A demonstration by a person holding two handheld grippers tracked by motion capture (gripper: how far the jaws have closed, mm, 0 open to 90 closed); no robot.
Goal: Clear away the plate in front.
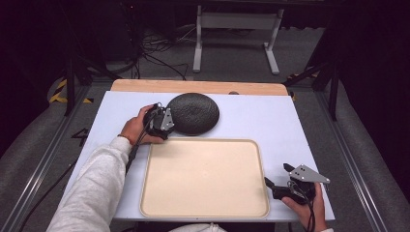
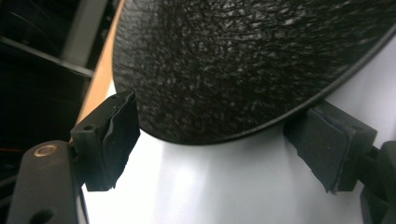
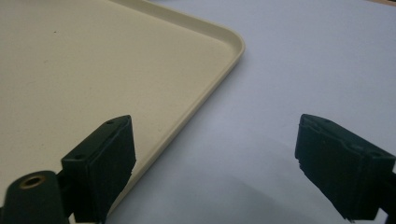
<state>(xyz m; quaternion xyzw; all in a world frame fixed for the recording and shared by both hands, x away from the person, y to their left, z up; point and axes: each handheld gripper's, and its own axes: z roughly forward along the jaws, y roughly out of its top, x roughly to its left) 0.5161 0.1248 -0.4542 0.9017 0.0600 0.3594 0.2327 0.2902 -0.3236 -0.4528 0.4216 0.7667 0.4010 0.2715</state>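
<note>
A black, rough-textured round plate (image 1: 196, 112) lies at the back middle of the white table (image 1: 270, 121). My left gripper (image 1: 170, 121) is at the plate's left rim, held by a hand in a grey sleeve. In the left gripper view the plate (image 2: 224, 60) looms large, and its near rim reaches in between the open jaws of the left gripper (image 2: 215, 140); the pads are not pressing on it. A beige tray (image 1: 203, 179) lies bare at the front middle. My right gripper (image 1: 275, 174) rests open just right of the tray (image 3: 93, 56), with nothing between the jaws of the right gripper (image 3: 215, 154).
A wooden strip (image 1: 198, 87) runs along the table's far edge. Behind it a white frame (image 1: 237, 34) and cables stand on the floor. Bare white table (image 3: 303, 60) lies right of the tray.
</note>
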